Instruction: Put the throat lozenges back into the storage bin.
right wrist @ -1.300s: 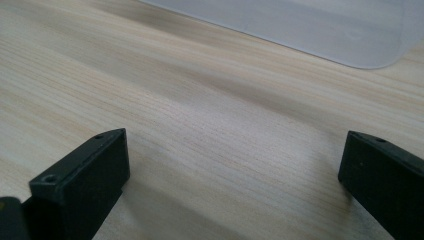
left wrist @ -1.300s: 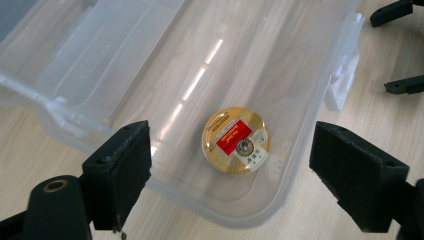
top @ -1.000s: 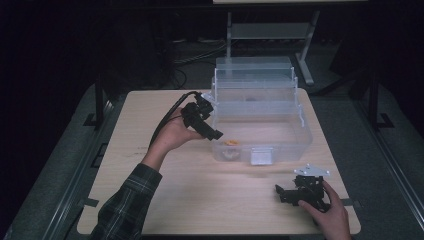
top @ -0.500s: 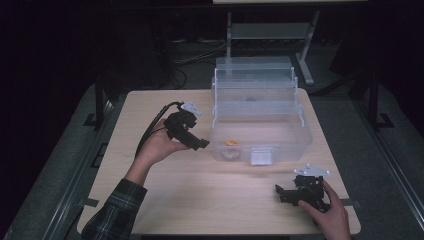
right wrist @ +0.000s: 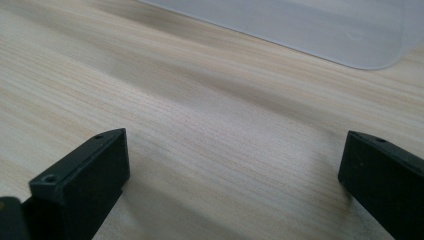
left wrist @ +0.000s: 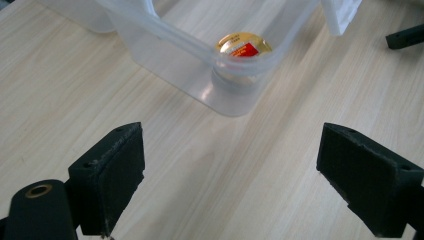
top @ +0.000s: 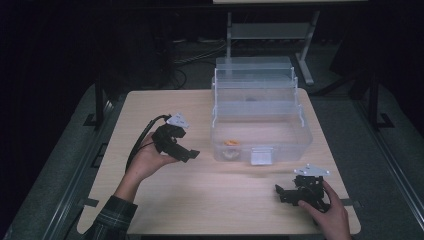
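A round gold-and-red lid point(left wrist: 243, 46) was made out inside the clear box's point(top: 300, 131) near corner from the left gripper view; from above it was reduced to an orange speck point(top: 230, 142). The box wall was interposed between it and the left gripper point(top: 187, 154), which was held released and had been drawn back leftward since earlier. The right gripper point(top: 281, 192) was rested on the table point(top: 210, 200), jaws spread, unmoved.

Blk grippers w/ blocky fingers point(left wrist: 107, 182), grey plates, blk cable; plaid sleeve point(top: 111, 220).
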The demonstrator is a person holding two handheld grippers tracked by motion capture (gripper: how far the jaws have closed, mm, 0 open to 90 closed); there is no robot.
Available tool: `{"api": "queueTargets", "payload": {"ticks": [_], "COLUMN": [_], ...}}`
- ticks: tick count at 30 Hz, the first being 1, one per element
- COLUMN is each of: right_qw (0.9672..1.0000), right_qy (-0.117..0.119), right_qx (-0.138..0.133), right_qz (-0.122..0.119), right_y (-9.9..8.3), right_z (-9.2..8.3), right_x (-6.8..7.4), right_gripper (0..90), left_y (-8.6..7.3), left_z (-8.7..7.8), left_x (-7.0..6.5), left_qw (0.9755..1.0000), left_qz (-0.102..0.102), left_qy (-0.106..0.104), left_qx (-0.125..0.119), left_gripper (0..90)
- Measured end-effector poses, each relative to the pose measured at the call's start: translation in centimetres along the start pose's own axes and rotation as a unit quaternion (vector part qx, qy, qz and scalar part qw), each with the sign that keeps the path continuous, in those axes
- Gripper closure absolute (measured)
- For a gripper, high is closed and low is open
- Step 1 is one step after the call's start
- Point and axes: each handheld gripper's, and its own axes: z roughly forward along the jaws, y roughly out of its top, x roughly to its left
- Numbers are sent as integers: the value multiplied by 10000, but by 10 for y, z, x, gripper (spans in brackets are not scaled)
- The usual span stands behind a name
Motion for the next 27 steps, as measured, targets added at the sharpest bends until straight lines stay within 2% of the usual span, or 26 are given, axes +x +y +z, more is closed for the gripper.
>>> {"api": "queueTargets", "payload": {"ticks": [13, 17, 20, 27], "right_qw": [10000, 10000, 10000, 10000], "right_qy": [10, 0, 0, 0], "right_qx": [8, 7, 6, 7], "right_qz": [20, 16, 13, 15], "right_y": [0, 0, 0, 0], "right_z": [0, 0, 0, 0], "right_x": [0, 0, 0, 0], "right_gripper": [0, 0, 0, 0], "left_y": [-46, -59, -70, -101], "left_z": [-6, -9, -11, -13], "left_x": [-5, -7, -8, -12], "left_qw": [9992, 9988, 9983, 9962], "left_qz": [-204, -268, -308, -548], "left_qy": [166, 226, 301, 502], "left_qx": [-308, -332, -395, -456], "left_gripper": [111, 111, 111, 113]}}
